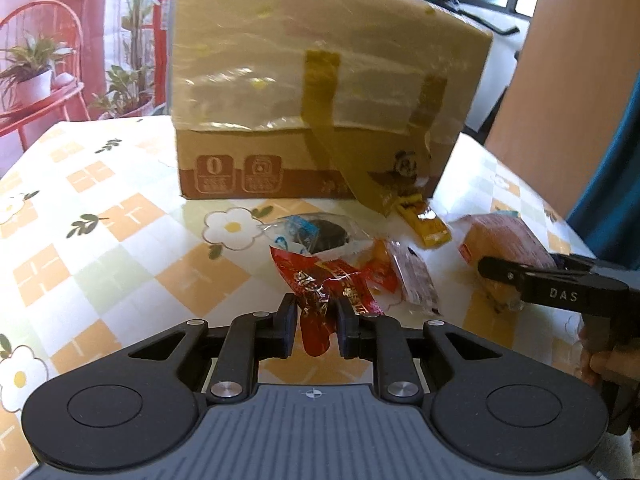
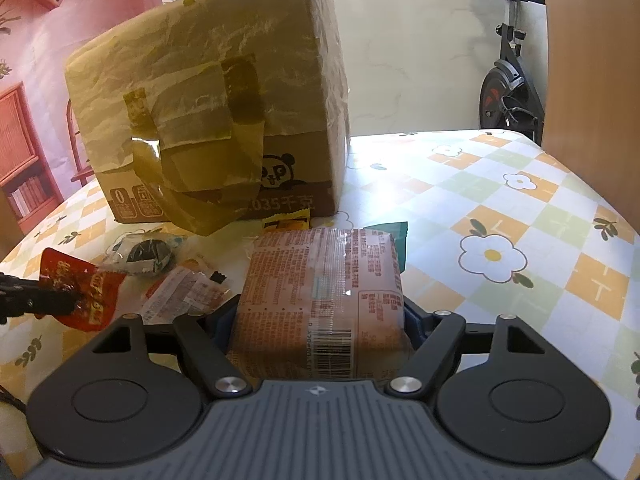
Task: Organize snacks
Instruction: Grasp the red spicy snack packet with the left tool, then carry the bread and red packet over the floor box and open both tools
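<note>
The left tool (image 1: 316,314) pinches a crinkly red foil snack packet (image 1: 320,280) just off the flower-patterned desk (image 1: 120,240). The right tool (image 2: 318,316) clamps a large pinkish plastic-wrapped snack pack (image 2: 320,284), low over the desk. Both picks look made; I judge the next move is carrying them to wherever they belong, perhaps the box. At twelve o'clock beyond the red packet lie a clear-wrapped dark round biscuit (image 1: 320,234) and, toward one o'clock, a small yellow sachet (image 1: 426,222). Farthest stands the taped brown cardboard box (image 1: 320,92), flaps sealed, so it blocks any direct drop-in.
</note>
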Demonstrator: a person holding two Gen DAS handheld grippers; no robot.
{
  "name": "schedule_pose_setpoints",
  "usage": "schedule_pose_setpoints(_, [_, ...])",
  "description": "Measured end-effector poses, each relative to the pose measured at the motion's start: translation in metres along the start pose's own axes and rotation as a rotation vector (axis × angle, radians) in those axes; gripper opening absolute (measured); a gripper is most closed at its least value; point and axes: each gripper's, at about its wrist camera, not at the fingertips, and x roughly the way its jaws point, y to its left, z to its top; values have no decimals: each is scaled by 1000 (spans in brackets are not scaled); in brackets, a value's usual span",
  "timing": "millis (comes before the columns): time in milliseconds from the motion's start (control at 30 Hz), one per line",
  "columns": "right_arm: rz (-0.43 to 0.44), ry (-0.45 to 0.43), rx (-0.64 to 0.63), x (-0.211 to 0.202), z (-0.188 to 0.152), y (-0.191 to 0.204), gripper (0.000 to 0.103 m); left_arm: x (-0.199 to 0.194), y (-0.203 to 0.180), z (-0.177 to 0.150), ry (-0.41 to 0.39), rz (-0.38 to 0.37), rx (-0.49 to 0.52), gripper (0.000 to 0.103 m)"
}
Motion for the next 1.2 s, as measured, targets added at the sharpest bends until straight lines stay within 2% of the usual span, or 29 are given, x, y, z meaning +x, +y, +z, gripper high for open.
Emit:
schedule_pose_setpoints(67, [-4, -5, -1, -4, 3, 1, 78, -5, 2, 2, -22, 4, -7, 16])
schedule_pose_setpoints(200, [-6, -32, -11, -14, 12, 3, 78, -16, 5, 9, -74, 5, 4, 16])
schedule_pose_setpoints(400, [-2, -78, -26, -25, 29, 8, 78, -21, 6, 9, -92, -13, -3, 16])
schedule_pose_setpoints(533, [10, -91, -24, -31, 36, 12, 77, -29, 9, 19, -139, -13, 2, 16])
schedule_pose_setpoints(700, [40, -143, -20, -46, 58, 18, 77, -48, 13, 57, -250, -20, 25, 16])
schedule_pose_setpoints(967, [106, -290, -44, -68, 134, 35, 77, -69, 7, 139, -424, -59, 78, 16])
schedule_pose_setpoints(1133, [145, -354, -94, -62, 185, 50, 77, -48, -3, 188, -435, -133, 45, 16])
schedule_pose_setpoints(1200, [153, -362, -120, -52, 204, 57, 77, -33, -6, 202, -425, -139, 33, 16])
